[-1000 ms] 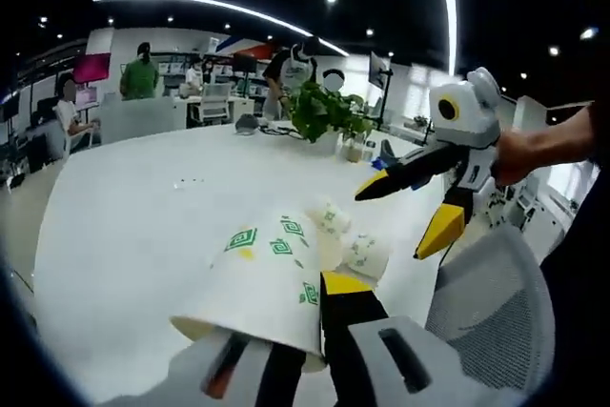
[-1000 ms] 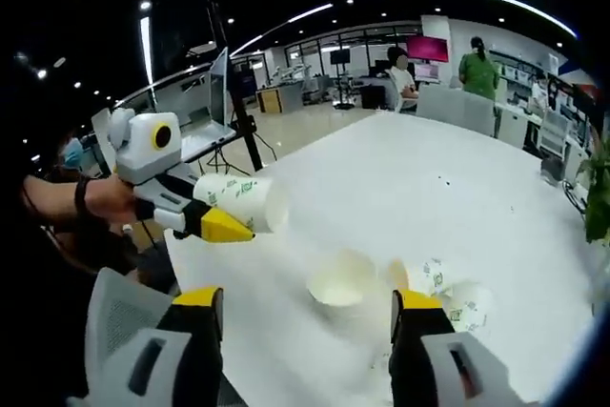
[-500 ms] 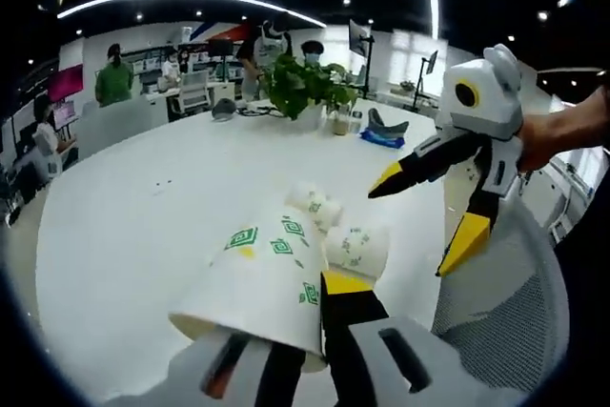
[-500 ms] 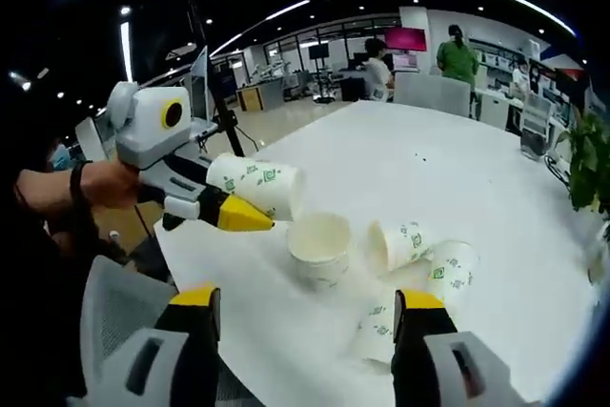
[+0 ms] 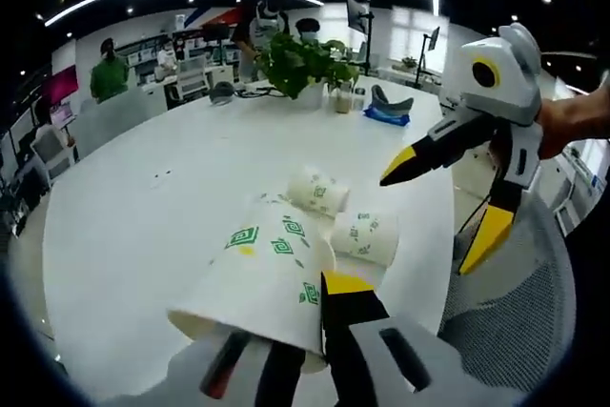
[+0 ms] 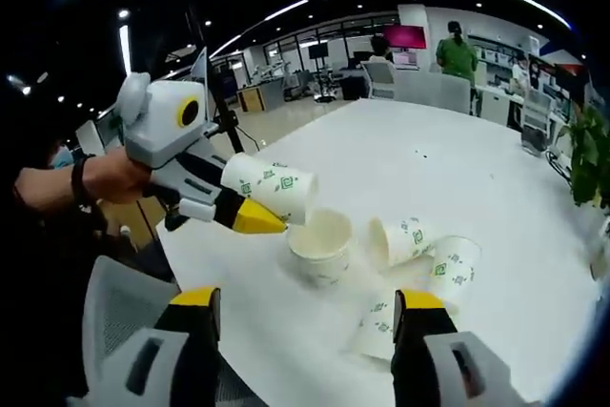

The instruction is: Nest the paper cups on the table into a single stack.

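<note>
While my left gripper (image 6: 250, 218) grips a paper cup (image 6: 272, 190) above the upright cup (image 6: 321, 247), my right gripper (image 6: 303, 316) gapes empty; next I lower it in.

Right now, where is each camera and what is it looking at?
Left gripper view: rides on the left gripper, looks across the table toward a plant; its jaws hold a cup, and a hand holds the right gripper, open.
Right gripper view: rides on the right gripper, looks down at an upright cup and lying cups; a hand holds the left gripper with its cup.
Both share the table, the held cup, the lying cups and each other's gripper.
</note>
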`<action>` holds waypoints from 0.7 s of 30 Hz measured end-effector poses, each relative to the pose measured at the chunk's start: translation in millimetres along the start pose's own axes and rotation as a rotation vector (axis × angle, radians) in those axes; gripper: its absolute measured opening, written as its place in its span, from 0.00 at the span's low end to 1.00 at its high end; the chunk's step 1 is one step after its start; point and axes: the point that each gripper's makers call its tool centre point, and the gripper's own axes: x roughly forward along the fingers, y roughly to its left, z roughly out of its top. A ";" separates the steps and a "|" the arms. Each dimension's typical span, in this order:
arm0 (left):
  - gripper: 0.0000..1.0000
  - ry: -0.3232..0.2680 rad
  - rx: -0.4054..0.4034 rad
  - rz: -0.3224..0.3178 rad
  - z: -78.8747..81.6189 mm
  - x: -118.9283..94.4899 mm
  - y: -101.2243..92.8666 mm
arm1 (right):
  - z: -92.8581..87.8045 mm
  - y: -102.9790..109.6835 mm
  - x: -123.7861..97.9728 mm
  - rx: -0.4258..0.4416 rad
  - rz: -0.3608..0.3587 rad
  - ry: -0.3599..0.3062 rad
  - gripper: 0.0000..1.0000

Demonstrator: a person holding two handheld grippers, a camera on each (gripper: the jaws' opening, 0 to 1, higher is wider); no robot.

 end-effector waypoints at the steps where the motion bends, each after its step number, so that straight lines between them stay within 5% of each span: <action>1: 0.02 0.001 0.000 -0.002 0.2 0.3 -0.8 | -0.3 0.1 0.0 0.002 0.000 0.001 0.74; 21: 0.02 0.020 0.017 -0.028 -1.4 6.9 -13.8 | -1.6 1.1 -4.1 0.019 -0.010 -0.006 0.74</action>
